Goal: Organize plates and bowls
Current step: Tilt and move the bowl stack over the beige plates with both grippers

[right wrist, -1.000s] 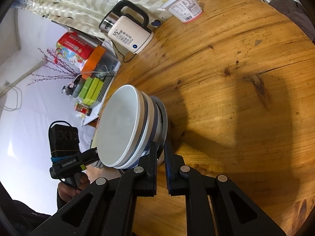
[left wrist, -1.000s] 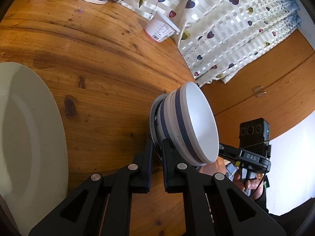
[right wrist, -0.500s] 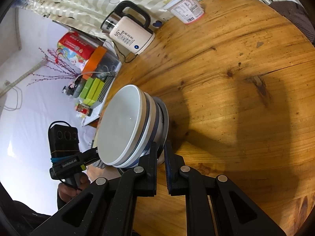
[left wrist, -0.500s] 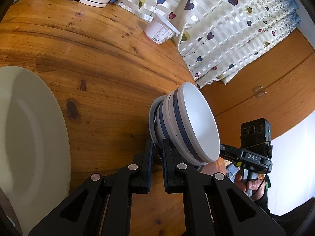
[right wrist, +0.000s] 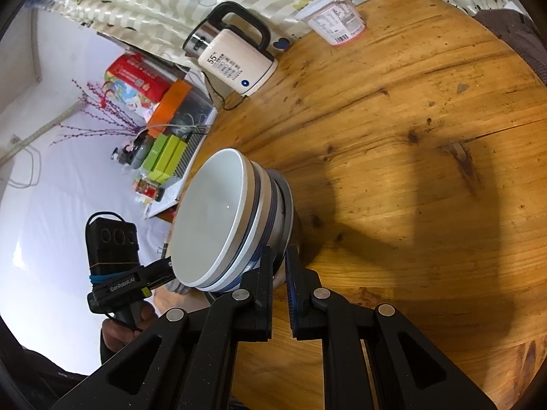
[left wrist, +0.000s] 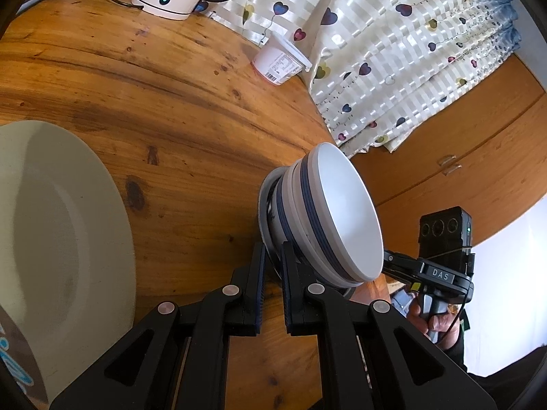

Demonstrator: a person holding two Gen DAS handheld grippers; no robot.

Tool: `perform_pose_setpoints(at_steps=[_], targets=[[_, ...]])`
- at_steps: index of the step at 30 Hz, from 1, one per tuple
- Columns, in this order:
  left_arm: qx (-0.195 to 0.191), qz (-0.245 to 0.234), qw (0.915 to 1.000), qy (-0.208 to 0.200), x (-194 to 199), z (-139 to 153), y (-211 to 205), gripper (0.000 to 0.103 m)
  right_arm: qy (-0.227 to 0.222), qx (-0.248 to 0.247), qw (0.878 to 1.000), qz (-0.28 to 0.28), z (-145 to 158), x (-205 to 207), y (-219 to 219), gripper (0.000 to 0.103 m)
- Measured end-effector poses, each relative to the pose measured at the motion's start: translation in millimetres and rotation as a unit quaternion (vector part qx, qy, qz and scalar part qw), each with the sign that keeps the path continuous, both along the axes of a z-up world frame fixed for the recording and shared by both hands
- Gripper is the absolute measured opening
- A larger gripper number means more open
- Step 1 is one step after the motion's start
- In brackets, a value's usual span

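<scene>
We read "DAS" on the right gripper [left wrist: 393, 259] as the left wrist camera sees it, and "GenRobot.AI" on the left gripper [right wrist: 167, 268] in the right wrist view. The cream electric kettle [right wrist: 236, 65] shows "55" on its printed panel, above rows of small marks too fine to read. A white plastic tub [right wrist: 336, 18] with a lid carries a printed table and a barcode; its text is too small to make out. Off the surface's edge, in the right wrist view, stand a red printed box [right wrist: 135, 83] and green cartons [right wrist: 164, 157], their lettering illegible.

The stack of bowls [left wrist: 321, 218], white with dark blue bands, sits nested on a small plate [right wrist: 290, 205] on the wooden surface [left wrist: 171, 109]. The top bowl is empty. In each gripper's own view the jaws stand narrow and clamp the plate's rim, one gripper on each side of the stack. A large white plate [left wrist: 61, 232], also empty, lies on the surface well apart from the stack, at the left of the left wrist view. A hand [left wrist: 434, 317] grips the right gripper's handle. A heart-print curtain [left wrist: 393, 51] hangs behind.
</scene>
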State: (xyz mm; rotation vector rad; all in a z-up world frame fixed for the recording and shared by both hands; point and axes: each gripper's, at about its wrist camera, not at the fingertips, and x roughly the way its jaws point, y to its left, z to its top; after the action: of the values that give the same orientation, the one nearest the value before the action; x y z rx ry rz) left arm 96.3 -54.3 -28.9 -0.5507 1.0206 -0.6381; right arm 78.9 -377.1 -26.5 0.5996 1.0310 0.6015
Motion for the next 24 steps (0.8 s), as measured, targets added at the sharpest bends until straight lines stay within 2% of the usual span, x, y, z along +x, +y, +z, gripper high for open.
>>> perform_pose_setpoints(at_steps=[24], targets=[[0.013, 0.052, 0.9981, -0.031, -12.6, 29.4, 49.1, 0.007, -0.027, 0.006, 0.998, 0.053, 26.4, 22.1, 53.9, 0.009]])
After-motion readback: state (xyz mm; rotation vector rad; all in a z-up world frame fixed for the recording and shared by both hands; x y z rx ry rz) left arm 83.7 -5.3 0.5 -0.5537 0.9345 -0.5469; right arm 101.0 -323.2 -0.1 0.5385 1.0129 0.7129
